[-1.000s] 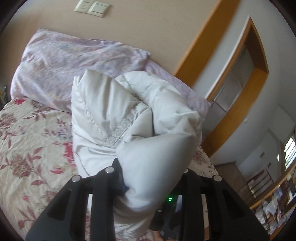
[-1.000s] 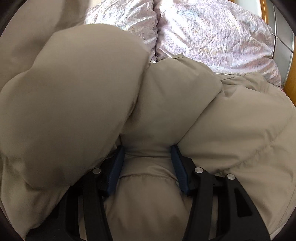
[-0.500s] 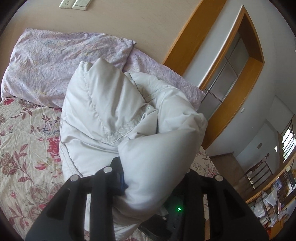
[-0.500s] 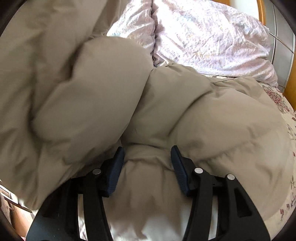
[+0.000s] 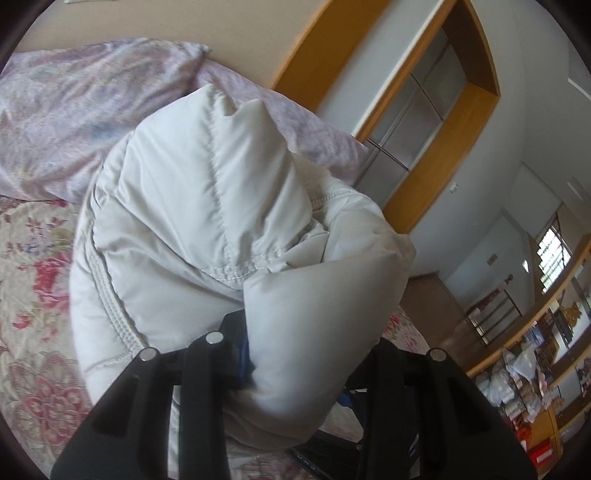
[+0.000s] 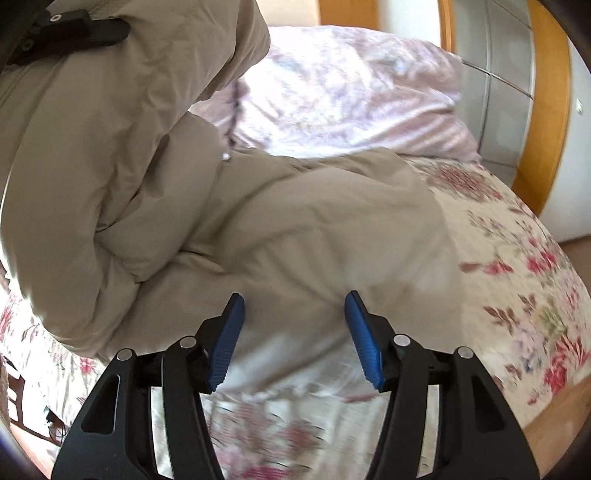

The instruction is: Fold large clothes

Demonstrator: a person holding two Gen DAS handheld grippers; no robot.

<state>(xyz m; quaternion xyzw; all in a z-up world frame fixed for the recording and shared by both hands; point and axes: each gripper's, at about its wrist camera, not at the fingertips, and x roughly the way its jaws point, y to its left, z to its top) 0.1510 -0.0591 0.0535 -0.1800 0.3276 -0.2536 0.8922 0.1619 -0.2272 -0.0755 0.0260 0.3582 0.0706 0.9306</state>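
A puffy beige padded jacket fills the left wrist view; my left gripper is shut on a thick fold of it and holds it lifted above the floral bed. In the right wrist view the jacket lies partly on the bed, with its left part raised. My right gripper is open and empty, its blue pads just short of the jacket's near edge. The left gripper's black body shows at the top left, on the raised fabric.
Two lilac pillows lie at the head of the bed against the wall. A wooden-framed cabinet stands at the right of the bed. The floral bedspread falls away at the right edge to a wooden floor.
My right gripper has let go of the jacket and drawn back; the fold it held now rests on the bed. My left gripper has lifted its fold higher.
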